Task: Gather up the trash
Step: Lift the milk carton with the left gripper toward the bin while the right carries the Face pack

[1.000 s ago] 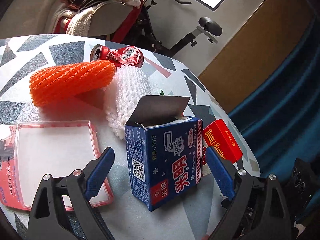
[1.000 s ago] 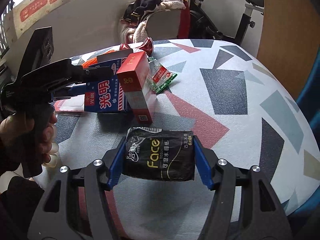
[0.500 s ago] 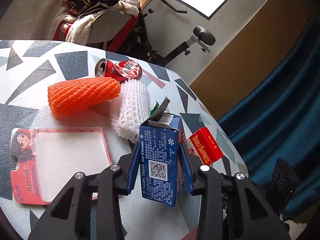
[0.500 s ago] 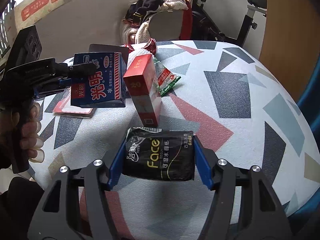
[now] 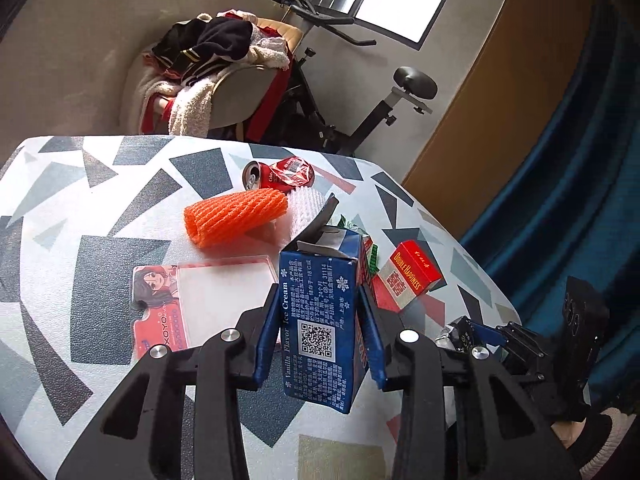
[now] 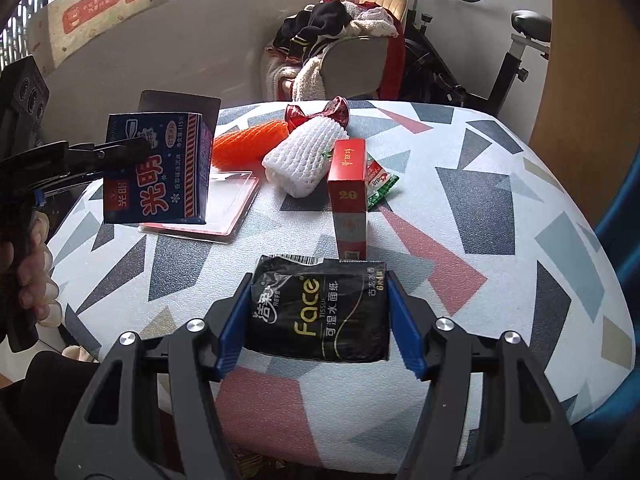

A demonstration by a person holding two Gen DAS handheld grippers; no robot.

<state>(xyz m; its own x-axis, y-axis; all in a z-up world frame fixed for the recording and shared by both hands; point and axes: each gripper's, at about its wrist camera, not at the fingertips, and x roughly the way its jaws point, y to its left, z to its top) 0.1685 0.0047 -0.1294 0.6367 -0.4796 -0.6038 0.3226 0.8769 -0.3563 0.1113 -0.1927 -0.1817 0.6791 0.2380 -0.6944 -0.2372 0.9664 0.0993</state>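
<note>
Left claw [image 5: 318,344] clamped on the blue ice-cream box [image 5: 320,320], pads flat on its two broad sides, top flap open, box clear of the tabletop [image 5: 100,200] as seen from the right wrist view. Right claw [image 6: 318,320] closed around the black tissue pack [image 6: 320,312], pads against its short ends, pack low over the near part of the table; touching or just above, cannot tell.

Step in hand, by judgement: carrying both pieces off to wherever the trash goes; no bin in view. Best done with steady squeeze on the box, since thin card with an open end may buckle or slip if pressed harder or tilted. Worth keeping it upright and lifting straight before swinging away, so the lower corner misses what lies underneath. Soft pack likely to sag, so level carrying advised.

Just ahead of the right claw, the red carton [image 6: 347,196] standing upright, easy to knock over on a careless pull-back. Beyond the left claw and a little to its left, a flat card holder [image 5: 200,300] on the table. Farther on, an orange foam net [image 5: 236,218] beside a white foam net [image 6: 304,160], a green sachet [image 6: 380,184] next to the carton, then a crushed red can [image 5: 280,176] at the far edge. All of these left to collect.
</note>
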